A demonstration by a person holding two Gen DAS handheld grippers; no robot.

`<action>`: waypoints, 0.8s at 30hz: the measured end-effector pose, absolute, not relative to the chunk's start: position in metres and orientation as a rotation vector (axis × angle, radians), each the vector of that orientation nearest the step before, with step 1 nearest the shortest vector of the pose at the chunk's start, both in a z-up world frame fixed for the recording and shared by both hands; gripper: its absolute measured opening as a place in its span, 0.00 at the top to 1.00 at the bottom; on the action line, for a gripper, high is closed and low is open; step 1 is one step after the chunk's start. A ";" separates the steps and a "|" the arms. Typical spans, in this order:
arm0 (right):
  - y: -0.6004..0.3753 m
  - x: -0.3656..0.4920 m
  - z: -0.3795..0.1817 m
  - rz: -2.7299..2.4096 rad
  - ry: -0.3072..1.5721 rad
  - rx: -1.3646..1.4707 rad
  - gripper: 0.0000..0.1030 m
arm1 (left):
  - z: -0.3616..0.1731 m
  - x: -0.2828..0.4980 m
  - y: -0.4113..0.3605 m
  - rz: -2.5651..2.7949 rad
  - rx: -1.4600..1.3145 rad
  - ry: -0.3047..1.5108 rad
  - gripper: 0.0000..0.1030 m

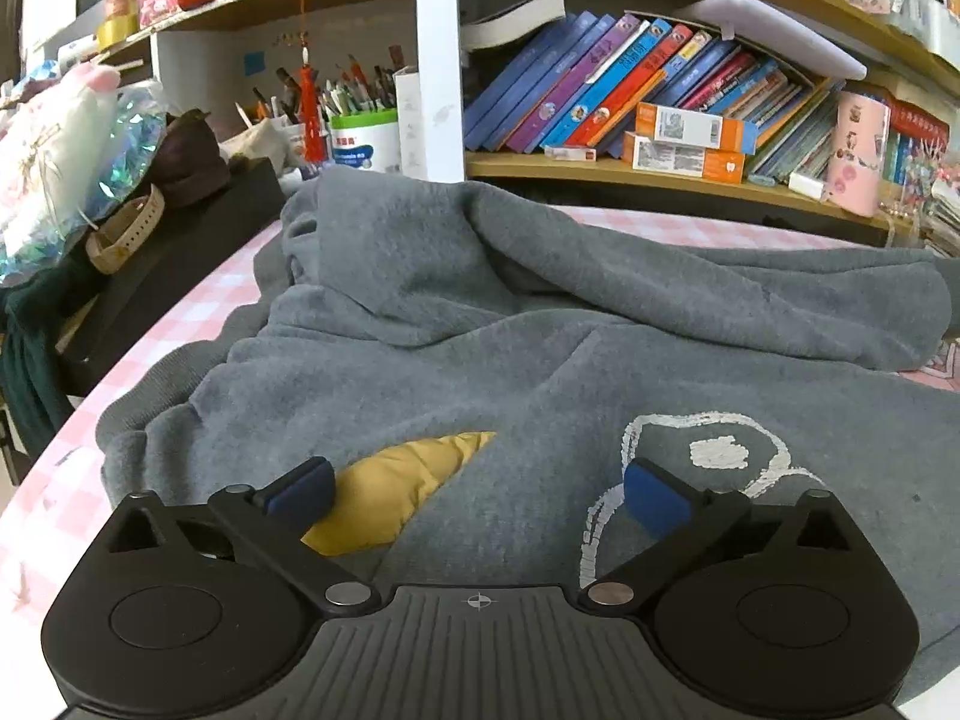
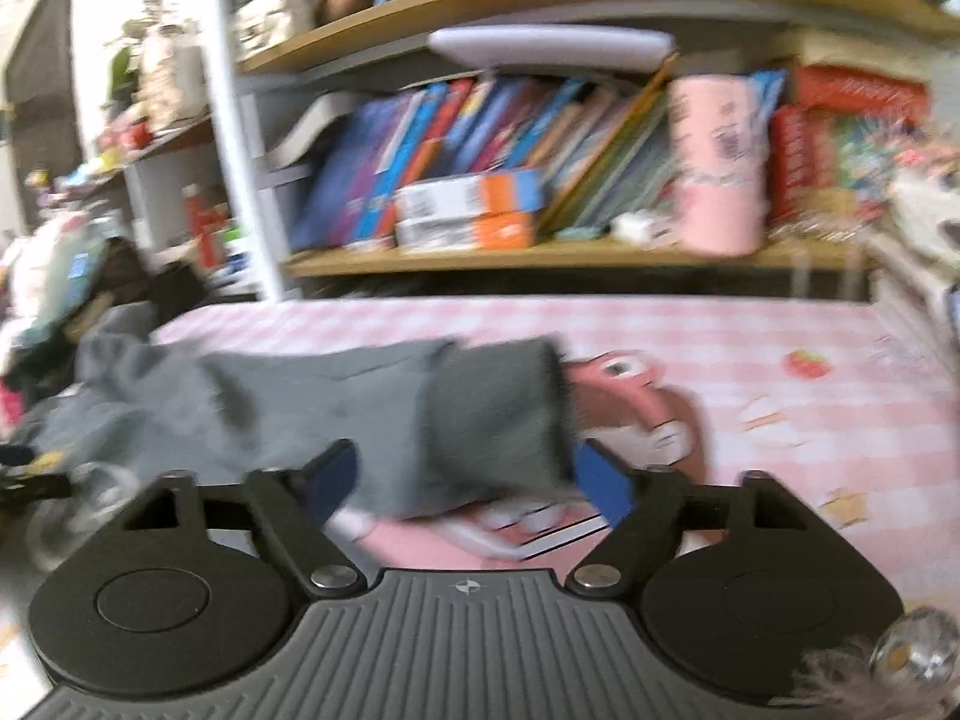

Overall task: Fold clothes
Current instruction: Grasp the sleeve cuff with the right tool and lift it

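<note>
Sweatshirt, grey fleece, lies rumpled mid-frame on the pink checked cloth. My left gripper hovers open above its print; my right gripper straddles the sleeve cuff, fingers apart. I'd pinch squarely before folding.

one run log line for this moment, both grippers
step: fold clothes | left gripper: open over grey sweatshirt | right gripper: open around sleeve cuff | surface: pink checked cloth

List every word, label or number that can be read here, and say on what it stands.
No text can be read.
Book spines: print too small.
Orange boxes: print too small.
White tub: blue label too small.
Grey sweatshirt: white drawing, yellow patch, no words.
Right wrist view: all blurred.
</note>
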State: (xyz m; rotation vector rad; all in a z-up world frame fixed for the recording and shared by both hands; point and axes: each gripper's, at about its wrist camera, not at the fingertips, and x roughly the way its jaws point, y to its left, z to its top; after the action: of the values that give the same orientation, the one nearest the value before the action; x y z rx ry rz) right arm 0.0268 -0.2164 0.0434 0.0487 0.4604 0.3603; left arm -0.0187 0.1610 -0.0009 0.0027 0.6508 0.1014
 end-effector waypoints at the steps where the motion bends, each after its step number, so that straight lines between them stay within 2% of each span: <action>1: -0.216 0.028 0.043 0.353 0.446 0.021 0.14 | -0.002 -0.018 0.158 0.108 0.022 0.657 0.00; 5: -0.205 0.046 0.045 0.372 0.460 -0.118 0.12 | -0.003 -0.016 0.152 0.123 0.065 0.667 0.00; 7: -0.198 0.061 0.045 0.389 0.499 -0.165 0.18 | -0.003 -0.016 0.155 0.117 0.049 0.668 0.00; 8: -0.195 0.069 0.045 0.404 0.520 -0.185 0.39 | -0.003 -0.016 0.155 0.118 0.050 0.668 0.00; 9: -0.192 0.077 0.044 0.430 0.546 -0.197 0.71 | -0.003 -0.016 0.154 0.119 0.055 0.668 0.00; 13: -0.189 0.111 0.049 0.451 0.592 -0.171 0.81 | -0.004 -0.016 0.156 0.118 0.052 0.669 0.00; 19: -0.221 0.184 0.068 0.119 0.540 0.040 0.81 | -0.005 -0.016 0.155 0.117 0.052 0.668 0.00; 20: -0.226 0.194 0.066 0.094 0.561 0.069 0.75 | -0.005 -0.016 0.155 0.117 0.052 0.667 0.00; 21: -0.231 0.200 0.062 0.089 0.588 0.093 0.60 | -0.005 -0.016 0.155 0.116 0.052 0.667 0.00; 23: -0.241 0.208 0.054 0.099 0.645 0.138 0.42 | -0.005 -0.016 0.156 0.116 0.050 0.667 0.00; 24: -0.245 0.209 0.050 0.111 0.665 0.156 0.39 | -0.005 -0.016 0.156 0.116 0.049 0.667 0.00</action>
State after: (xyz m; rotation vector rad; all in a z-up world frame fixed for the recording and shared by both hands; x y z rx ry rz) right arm 0.2090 -0.2452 0.0499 0.1561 0.6645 0.1111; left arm -0.0161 0.1556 -0.0045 0.0495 0.6674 0.1155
